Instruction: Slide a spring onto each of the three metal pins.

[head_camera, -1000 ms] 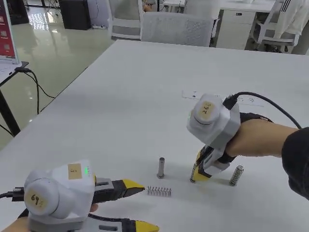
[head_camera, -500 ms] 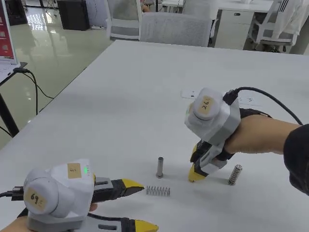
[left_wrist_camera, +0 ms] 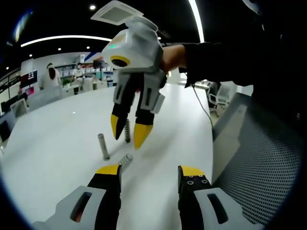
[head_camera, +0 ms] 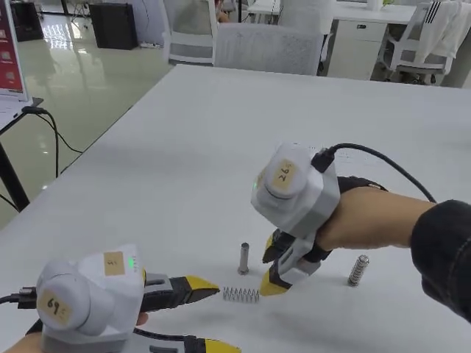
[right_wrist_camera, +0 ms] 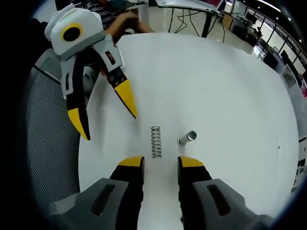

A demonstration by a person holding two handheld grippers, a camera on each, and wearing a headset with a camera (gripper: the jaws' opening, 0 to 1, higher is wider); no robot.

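A loose spring (head_camera: 241, 295) lies flat on the white table (head_camera: 184, 147). A bare metal pin (head_camera: 244, 257) stands upright just behind it. Further right stands another pin with a spring on it (head_camera: 358, 270). My right gripper (head_camera: 271, 271) hovers open, tips down, just right of the loose spring and the bare pin. In the right gripper view the spring (right_wrist_camera: 155, 141) and the pin (right_wrist_camera: 187, 138) lie just ahead of its empty jaws. My left gripper (head_camera: 218, 316) is open at the table's near edge and points at the spring (left_wrist_camera: 125, 160).
A cable (head_camera: 375, 158) runs back from the right gripper over the table. Office chairs (head_camera: 265, 44) stand at the far edge. A floor cable (head_camera: 51, 125) trails at the left. In the left gripper view a mesh chair back (left_wrist_camera: 259, 153) stands at the right.
My right gripper has moved left, away from the sprung pin and over to the loose spring by the bare pin. The left gripper has stayed put.
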